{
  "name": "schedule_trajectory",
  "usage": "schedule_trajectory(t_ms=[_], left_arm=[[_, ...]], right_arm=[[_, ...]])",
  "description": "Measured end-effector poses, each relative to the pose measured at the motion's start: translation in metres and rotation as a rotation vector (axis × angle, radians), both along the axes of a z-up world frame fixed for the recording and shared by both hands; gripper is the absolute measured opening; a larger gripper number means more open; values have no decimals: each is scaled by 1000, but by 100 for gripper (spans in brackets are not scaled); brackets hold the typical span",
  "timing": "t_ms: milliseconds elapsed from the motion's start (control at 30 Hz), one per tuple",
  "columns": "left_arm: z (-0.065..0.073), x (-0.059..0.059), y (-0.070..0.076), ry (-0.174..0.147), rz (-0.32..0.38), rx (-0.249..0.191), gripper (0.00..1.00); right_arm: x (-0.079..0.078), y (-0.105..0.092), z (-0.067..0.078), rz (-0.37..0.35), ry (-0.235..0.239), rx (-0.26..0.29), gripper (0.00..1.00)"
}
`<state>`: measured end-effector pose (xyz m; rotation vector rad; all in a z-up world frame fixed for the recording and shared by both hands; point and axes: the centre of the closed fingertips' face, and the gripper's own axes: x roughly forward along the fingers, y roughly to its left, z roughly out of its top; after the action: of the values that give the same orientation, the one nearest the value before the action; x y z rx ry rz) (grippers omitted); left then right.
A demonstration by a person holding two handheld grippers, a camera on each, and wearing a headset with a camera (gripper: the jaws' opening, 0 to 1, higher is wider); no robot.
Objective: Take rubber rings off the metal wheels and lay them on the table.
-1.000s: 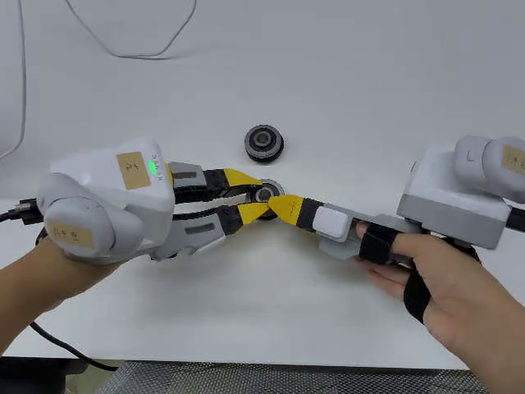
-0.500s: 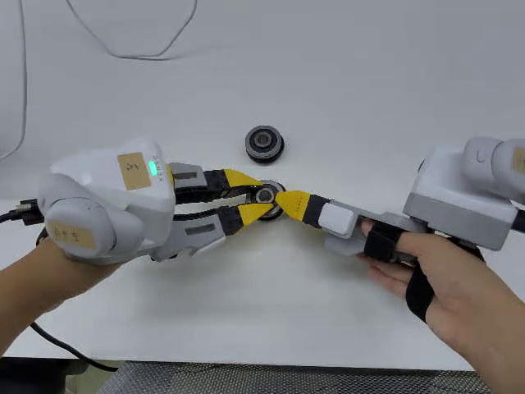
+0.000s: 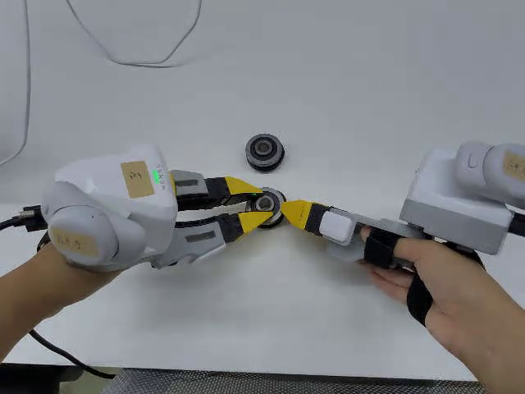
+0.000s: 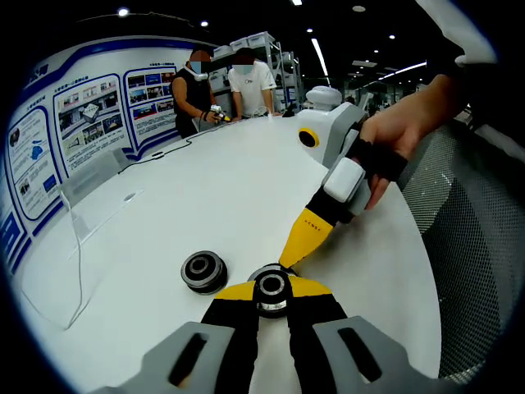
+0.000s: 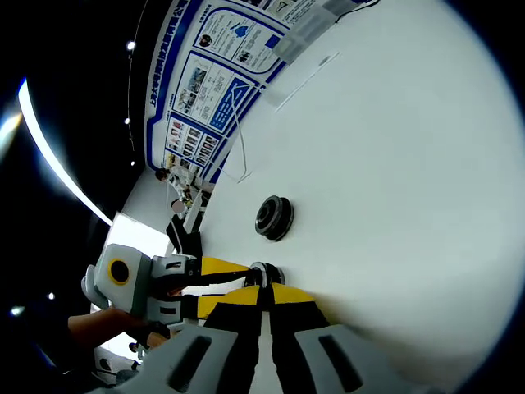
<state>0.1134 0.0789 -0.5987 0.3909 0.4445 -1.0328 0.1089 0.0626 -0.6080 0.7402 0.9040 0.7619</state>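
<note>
A small metal wheel with a black rubber ring [image 3: 267, 203] sits between the yellow fingertips of my left gripper [image 3: 261, 203], which is shut on it just above the table. The same wheel [image 4: 272, 289] shows at the jaw tips in the left gripper view. My right gripper [image 3: 293, 212] comes in from the right with its jaws shut, and its tips touch the wheel's right rim [image 5: 264, 275]. Whether they pinch the ring I cannot tell. A second wheel with its black ring [image 3: 264, 151] lies flat on the table just beyond.
The white table [image 3: 344, 98] stretches wide beyond the wheels. A thin cable [image 3: 131, 56] loops at the far left, and a black cable [image 3: 57, 345] runs off the near left edge. People stand at the table's far end [image 4: 221, 82].
The right gripper's tips have shifted slightly against the held wheel's right rim. The left gripper keeps the wheel in about the same place.
</note>
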Motion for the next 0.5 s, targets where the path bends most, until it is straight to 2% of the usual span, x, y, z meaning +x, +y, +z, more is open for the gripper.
schedule_trajectory(t_ms=[500], left_arm=[[-3,2,2,-2,22,-8,12]], right_arm=[[1,1,1,7,18,-97,2]])
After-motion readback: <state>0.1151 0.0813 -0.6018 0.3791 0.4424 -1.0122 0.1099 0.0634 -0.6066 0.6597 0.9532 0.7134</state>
